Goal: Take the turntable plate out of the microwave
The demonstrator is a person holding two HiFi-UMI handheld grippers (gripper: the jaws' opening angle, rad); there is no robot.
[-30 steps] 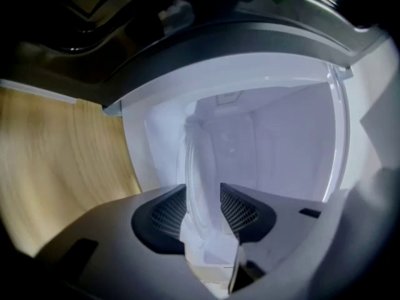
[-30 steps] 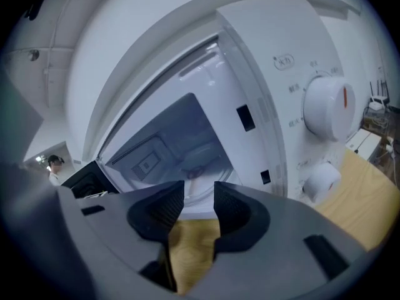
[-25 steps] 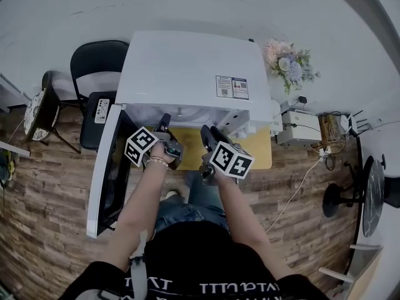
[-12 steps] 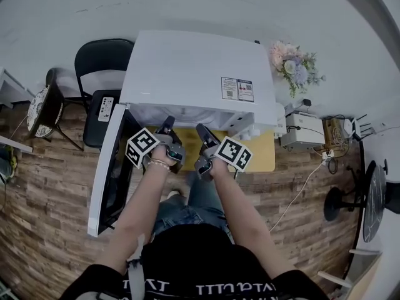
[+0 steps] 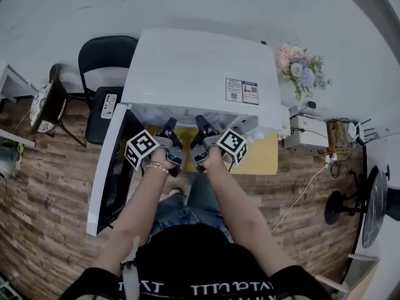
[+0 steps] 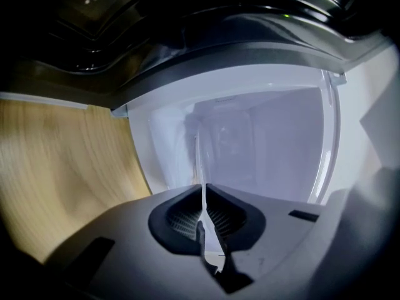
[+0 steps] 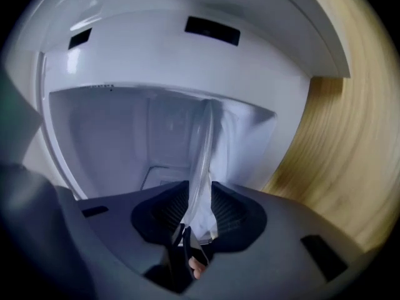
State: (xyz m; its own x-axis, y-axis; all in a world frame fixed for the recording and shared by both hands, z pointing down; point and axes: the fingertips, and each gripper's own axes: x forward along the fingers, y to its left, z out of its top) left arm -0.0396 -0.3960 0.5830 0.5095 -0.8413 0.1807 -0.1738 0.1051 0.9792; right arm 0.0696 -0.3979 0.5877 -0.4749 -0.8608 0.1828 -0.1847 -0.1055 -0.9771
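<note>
Roughly halfway, judging by the grip: done with opening the hinged door (image 5: pixel 109 167) of the white box microwave (image 5: pixel 187 67) and reaching in. Clamped with the left tongs (image 6: pixel 203 220) on the clear glass turntable plate (image 7: pixel 203 149); just been closing the right tongs (image 7: pixel 199 214) onto its rim, now gripped. Not yet out of the cavity; left to lift and draw out over the pale wooden table (image 5: pixel 262 158)
</note>
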